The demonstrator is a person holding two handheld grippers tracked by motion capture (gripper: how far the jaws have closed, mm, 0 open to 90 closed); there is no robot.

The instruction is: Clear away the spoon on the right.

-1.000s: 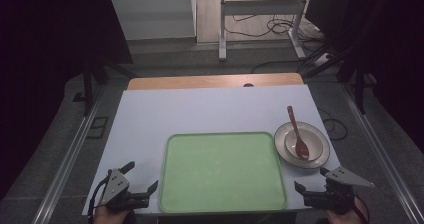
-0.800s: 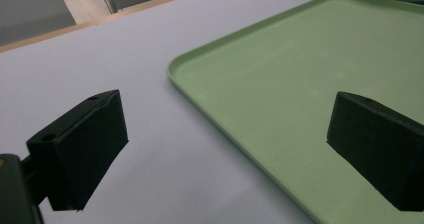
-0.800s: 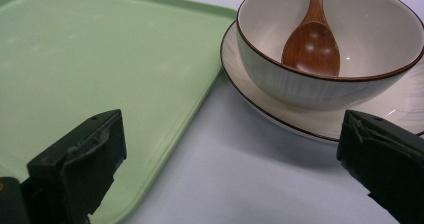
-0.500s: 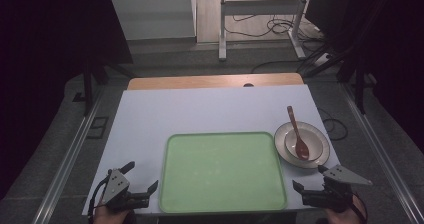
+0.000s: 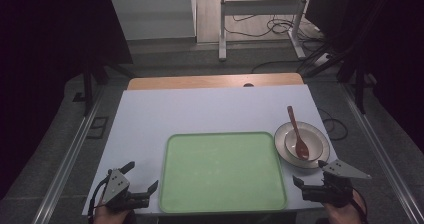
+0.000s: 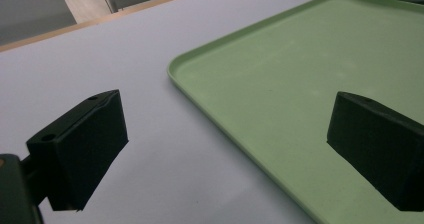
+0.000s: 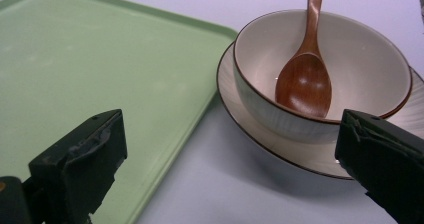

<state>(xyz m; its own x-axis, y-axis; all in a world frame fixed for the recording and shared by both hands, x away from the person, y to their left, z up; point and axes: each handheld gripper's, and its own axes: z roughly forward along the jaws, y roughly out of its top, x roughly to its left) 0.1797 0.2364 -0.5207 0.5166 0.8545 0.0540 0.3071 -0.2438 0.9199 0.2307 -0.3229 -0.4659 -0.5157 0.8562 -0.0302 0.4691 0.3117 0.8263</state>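
Two hand-held black two-jaw grippers sit at the near edge of a white table top [image 5: 200, 109]. The left gripper [image 5: 137, 186] is beside the near-left corner of a flat pale-green rectangular plastic tray [image 5: 222, 171]; its jaws stand wide apart and hold nothing. In the left gripper view, one jaw is over the white surface and the other over the tray [image 6: 310, 84], with the tray's rounded corner between them.

The right gripper [image 5: 307, 179] is at the near-right corner of the tray, just below a cream ceramic bowl with a dark rim [image 5: 311, 145]. Its jaws are likewise wide apart and empty. The bowl stands on a matching cream ribbed plate [image 5: 282, 134], which lies just beside the tray's right edge. A brown wooden spoon [image 5: 296, 131] rests in the bowl, scoop down inside, handle leaning out over the far rim.

In the right gripper view, the bowl [image 7: 360, 59] and spoon [image 7: 305, 81] lie near and ahead, apart from both jaws. The tray [image 7: 100, 69] carries nothing.
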